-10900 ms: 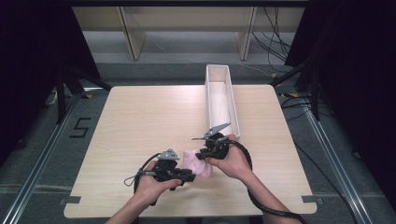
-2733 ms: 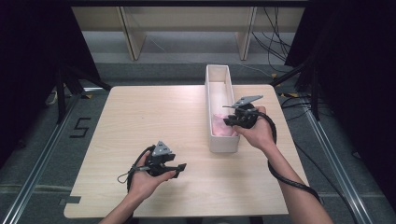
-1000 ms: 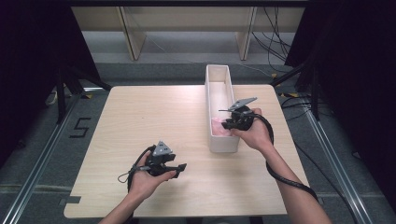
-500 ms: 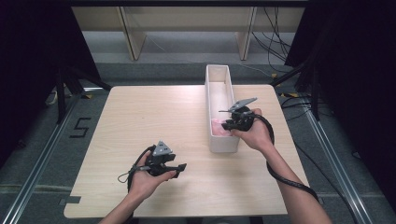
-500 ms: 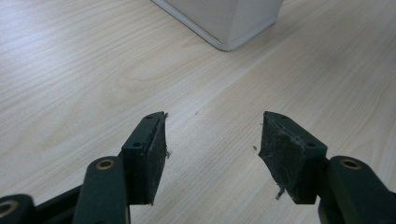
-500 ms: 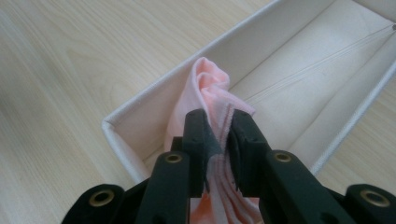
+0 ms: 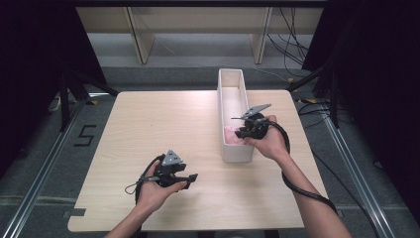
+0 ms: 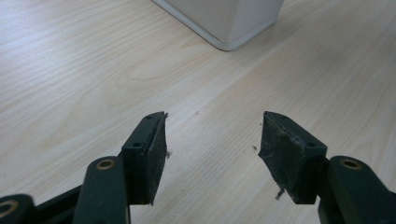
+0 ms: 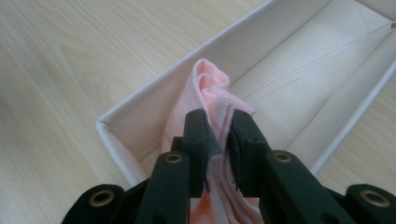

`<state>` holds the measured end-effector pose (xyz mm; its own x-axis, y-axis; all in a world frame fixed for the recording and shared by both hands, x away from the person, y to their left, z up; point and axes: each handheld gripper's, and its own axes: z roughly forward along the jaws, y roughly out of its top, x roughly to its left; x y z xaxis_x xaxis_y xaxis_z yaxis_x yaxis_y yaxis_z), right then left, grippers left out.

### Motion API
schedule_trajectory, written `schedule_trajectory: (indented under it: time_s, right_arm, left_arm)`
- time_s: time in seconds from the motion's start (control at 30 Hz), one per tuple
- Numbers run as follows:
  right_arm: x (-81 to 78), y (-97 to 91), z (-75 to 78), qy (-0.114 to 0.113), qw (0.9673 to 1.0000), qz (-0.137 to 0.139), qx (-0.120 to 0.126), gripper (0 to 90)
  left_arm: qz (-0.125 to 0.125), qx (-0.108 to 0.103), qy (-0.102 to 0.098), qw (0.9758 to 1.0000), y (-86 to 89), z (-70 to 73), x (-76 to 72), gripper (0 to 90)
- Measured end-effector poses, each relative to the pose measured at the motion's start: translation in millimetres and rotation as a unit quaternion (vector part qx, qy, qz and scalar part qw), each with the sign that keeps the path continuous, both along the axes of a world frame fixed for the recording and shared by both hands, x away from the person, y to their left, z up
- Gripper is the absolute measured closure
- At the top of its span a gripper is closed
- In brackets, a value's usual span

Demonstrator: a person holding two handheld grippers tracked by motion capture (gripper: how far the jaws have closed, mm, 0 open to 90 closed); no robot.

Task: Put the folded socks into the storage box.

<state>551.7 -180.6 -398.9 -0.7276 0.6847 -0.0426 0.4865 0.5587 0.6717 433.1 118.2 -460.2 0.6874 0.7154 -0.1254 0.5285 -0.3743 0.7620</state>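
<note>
Each gripper (image 7: 241, 130) is black, with brass-coloured screws, dark worn pads, a grey triangular plate and a trailing black cable.

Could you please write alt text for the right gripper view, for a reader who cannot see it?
The right gripper pinches a folded pink cloth between its two black jaws, holding it over the near end of a long white box. The cloth hangs down into the box, which rests on a light wooden table.

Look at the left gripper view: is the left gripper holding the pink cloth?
No: the left gripper has its jaws apart over the bare wooden table, while the right gripper pinches the pink cloth.
</note>
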Motion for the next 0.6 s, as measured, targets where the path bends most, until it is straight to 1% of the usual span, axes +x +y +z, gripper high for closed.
schedule_trajectory:
  time_s: [0.07, 0.1, 0.13, 0.17, 0.2, 0.23, 0.33, 0.37, 0.43, 0.47, 0.5, 0.53, 0.57, 0.6]
  right_arm:
    - [0.3, 0.3, 0.1, 0.002, 1.0, 0.001, -0.002, 77.9]
    - [1.3, -0.1, 0.2, -0.006, 1.0, 0.003, -0.004, 77.9]
    - [2.4, 0.6, -1.2, -0.014, 0.9999, 0.004, 0.001, 77.9]
    - [2.2, 0.9, -0.8, -0.011, 0.9999, 0.001, 0.002, 77.9]
    - [2.8, 0.9, -1.1, -0.016, 0.9999, 0.003, 0.0, 77.9]
    - [2.9, 1.0, -0.8, -0.019, 0.9998, 0.0, -0.002, 77.9]
    - [2.2, 2.3, -0.4, -0.007, 1.0, -0.002, -0.001, 77.9]
    - [0.4, 2.8, 0.5, 0.012, 0.9999, -0.01, -0.002, 77.9]
    - [3.1, 1.4, -1.4, -0.007, 0.9999, 0.005, -0.011, 77.9]
    - [3.2, 1.1, -1.6, -0.007, 0.9999, 0.008, -0.011, 77.9]
    - [2.6, 1.6, -3.0, -0.012, 0.9999, 0.003, -0.008, 77.9]
    - [2.6, 1.5, -3.5, -0.006, 0.9999, 0.006, -0.007, 77.9]
    - [3.1, 0.7, -3.6, -0.008, 0.9998, 0.011, -0.011, 77.9]
    - [2.9, 0.7, -3.8, -0.007, 0.9999, 0.011, -0.011, 77.9]
  left_arm:
    - [0.0, 0.0, 0.0, 1.0, -0.1, -0.1, 0.1, 40.3]
    - [0.002, -0.003, 0.0, 1.0, -0.7, -0.5, -0.1, 40.3]
    - [-0.001, 0.001, 0.0, 1.0, -0.2, -0.3, 0.1, 40.3]
    - [0.0, 0.0, 0.0, 1.0, -0.3, -0.4, 0.1, 40.3]
    - [0.0, 0.0, 0.001, 1.0, -0.3, -0.5, 0.0, 40.3]
    - [0.002, -0.003, 0.0, 1.0, -0.9, -0.7, 0.0, 40.3]
    - [0.0, 0.0, 0.0, 1.0, 0.1, 0.1, 0.3, 40.3]
    - [0.0, 0.0, 0.0, 1.0, 0.2, 0.2, 0.4, 40.3]
    - [-0.001, 0.001, 0.0, 1.0, 0.4, 0.3, 0.5, 40.3]
    - [0.0, 0.001, 0.0, 1.0, 0.4, 0.4, 0.6, 40.3]
    - [0.0, 0.001, 0.0, 1.0, 0.3, 0.4, 0.6, 40.3]
    - [-0.001, 0.001, 0.0, 1.0, 0.2, 0.4, 0.8, 40.3]
    - [-0.001, 0.001, 0.0, 1.0, 0.0, 0.3, 0.9, 40.4]
    - [-0.001, 0.001, 0.0, 1.0, -0.2, 0.3, 0.9, 40.4]
